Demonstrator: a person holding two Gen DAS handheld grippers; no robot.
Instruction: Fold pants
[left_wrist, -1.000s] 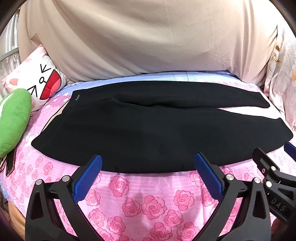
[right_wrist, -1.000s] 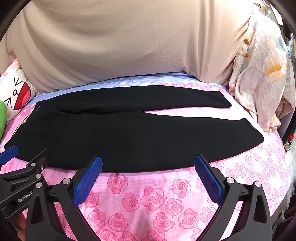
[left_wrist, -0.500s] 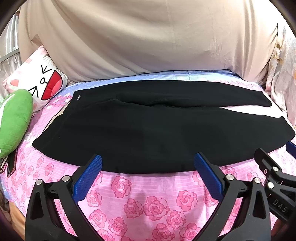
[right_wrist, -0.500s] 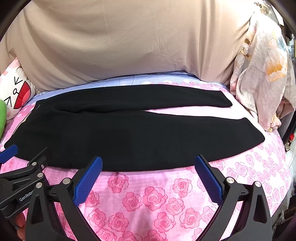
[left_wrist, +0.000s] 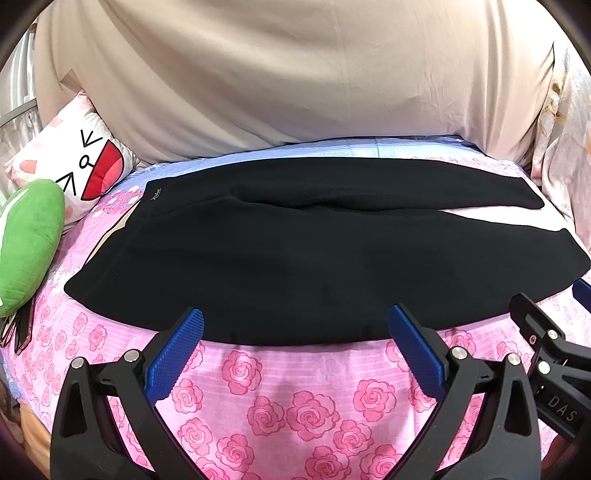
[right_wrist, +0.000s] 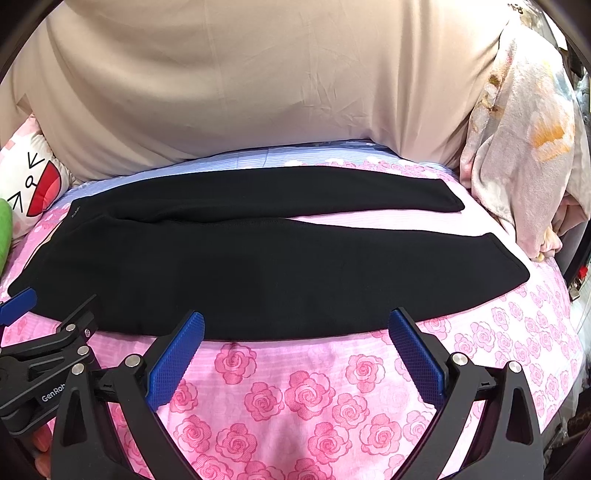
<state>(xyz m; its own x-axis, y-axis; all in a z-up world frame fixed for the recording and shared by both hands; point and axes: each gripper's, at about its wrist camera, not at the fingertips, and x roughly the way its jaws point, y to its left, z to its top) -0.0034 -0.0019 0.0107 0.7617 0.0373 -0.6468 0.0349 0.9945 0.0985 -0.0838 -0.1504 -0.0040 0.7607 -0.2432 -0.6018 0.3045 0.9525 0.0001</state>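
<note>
Black pants (left_wrist: 280, 254) lie flat on the pink rose bedsheet (left_wrist: 280, 387), waistband at the left and both legs running right, slightly spread at the hems. They also show in the right wrist view (right_wrist: 280, 269). My left gripper (left_wrist: 295, 325) is open and empty, its blue pads just short of the near edge of the pants. My right gripper (right_wrist: 295, 325) is open and empty, also at the near edge, to the right of the left one. Each gripper shows at the edge of the other's view.
A beige cloth (left_wrist: 295, 74) hangs behind the bed. A white cartoon-face pillow (left_wrist: 74, 166) and a green plush (left_wrist: 26, 243) sit at the left. A crumpled floral blanket (right_wrist: 524, 155) lies at the right, near the leg hems.
Both grippers have moved slightly forward toward the near edge of the pants. The pants have not moved and both grippers stay open.
</note>
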